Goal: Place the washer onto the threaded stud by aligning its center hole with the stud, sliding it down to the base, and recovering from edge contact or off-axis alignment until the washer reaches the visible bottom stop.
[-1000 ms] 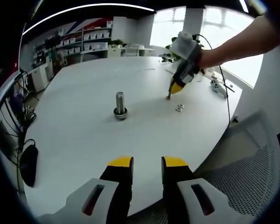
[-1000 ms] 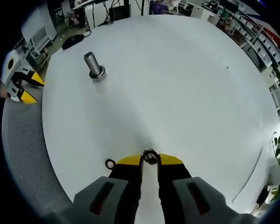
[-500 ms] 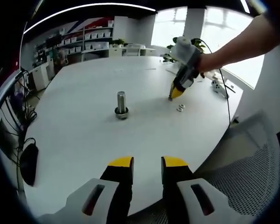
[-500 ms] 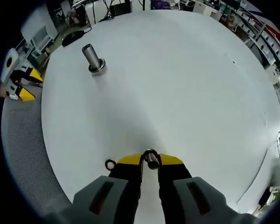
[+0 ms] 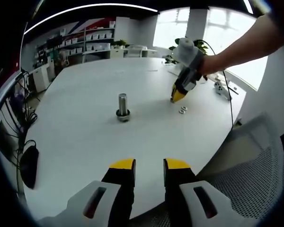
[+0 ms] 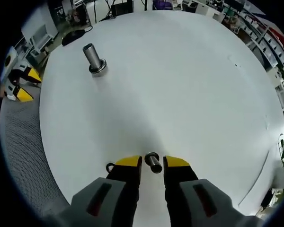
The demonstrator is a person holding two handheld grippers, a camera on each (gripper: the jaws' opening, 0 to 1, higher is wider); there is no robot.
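Two yellow-tipped jaws of the right gripper [image 6: 152, 162] now stand apart; 0.5 s ago they were pinched on the small silver ring washer [image 6: 152, 157]. That washer now sits in the gap between the jaw tips w/ clearance on both sides; can't tell if it rests flat or on edge. A dark spare ring [image 6: 110, 166] lies just beside the outer side of the left-hand jaw, same as before.

Grey threaded steel stud [image 6: 93, 59] is upright on its round flanged base, well ahead of the right gripper and off to its left, well apart from the washer. White round tabletop [image 6: 180, 85] is smooth and matte.

Left gripper [image 5: 149, 165] has its jaws apart w/ nothing between them, unchanged vs earlier, at the table's near edge. From it the stud [image 5: 122, 107] stands ahead, slightly left.

Left gripper view also gives the right gripper [image 5: 179, 94] tip-down on the table, a person's forearm [image 5: 236, 47] behind it, spare washers [image 5: 182, 110] just beside its tip, and a grey mesh chair [image 5: 246, 175]. Right gripper view gives the left gripper [image 6: 20, 86] far left.
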